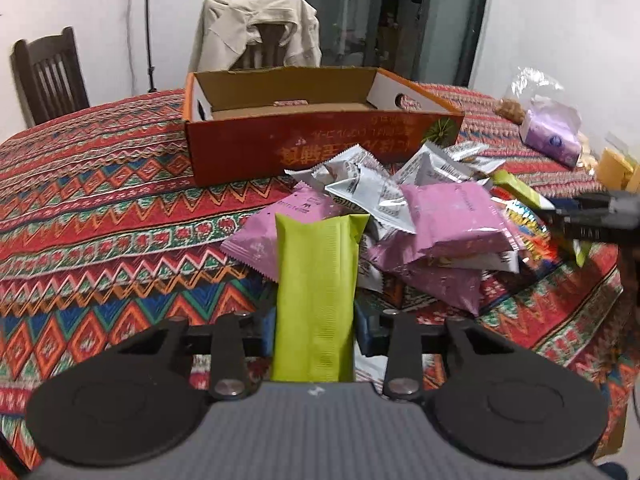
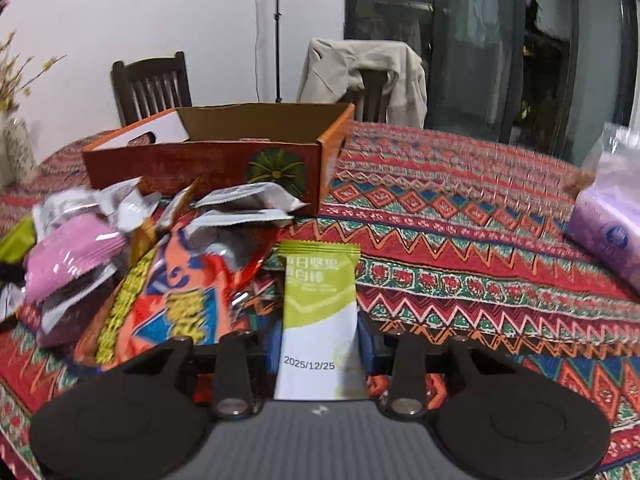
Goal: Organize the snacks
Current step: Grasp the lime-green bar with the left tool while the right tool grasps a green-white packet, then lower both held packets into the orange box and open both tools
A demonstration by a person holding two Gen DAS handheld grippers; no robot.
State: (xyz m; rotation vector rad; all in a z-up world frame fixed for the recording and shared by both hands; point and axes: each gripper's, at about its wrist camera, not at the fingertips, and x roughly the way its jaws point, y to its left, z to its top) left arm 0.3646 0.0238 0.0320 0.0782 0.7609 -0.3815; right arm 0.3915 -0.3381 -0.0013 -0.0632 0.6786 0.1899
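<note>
My left gripper (image 1: pixel 315 332) is shut on a plain lime-green snack bar (image 1: pixel 316 280) that points away from me, over the near edge of the snack pile. The pile holds pink packets (image 1: pixel 452 216), silver packets (image 1: pixel 372 188) and an orange bag (image 2: pixel 176 304). Behind it stands an open orange cardboard box (image 1: pixel 248 148) with one small item on its floor. My right gripper (image 2: pixel 320 344) is shut on a green-and-white bar (image 2: pixel 320 312) with a printed date, held right of the pile. In the left wrist view that gripper (image 1: pixel 592 216) enters from the right edge.
A patterned red tablecloth (image 1: pixel 100 200) covers the table. A purple tissue pack (image 2: pixel 608 232) lies at the right. A vase with dry flowers (image 2: pixel 16 148) stands at the far left. Behind the table are a dark wooden chair (image 2: pixel 152 88) and another with a beige jacket (image 1: pixel 256 28).
</note>
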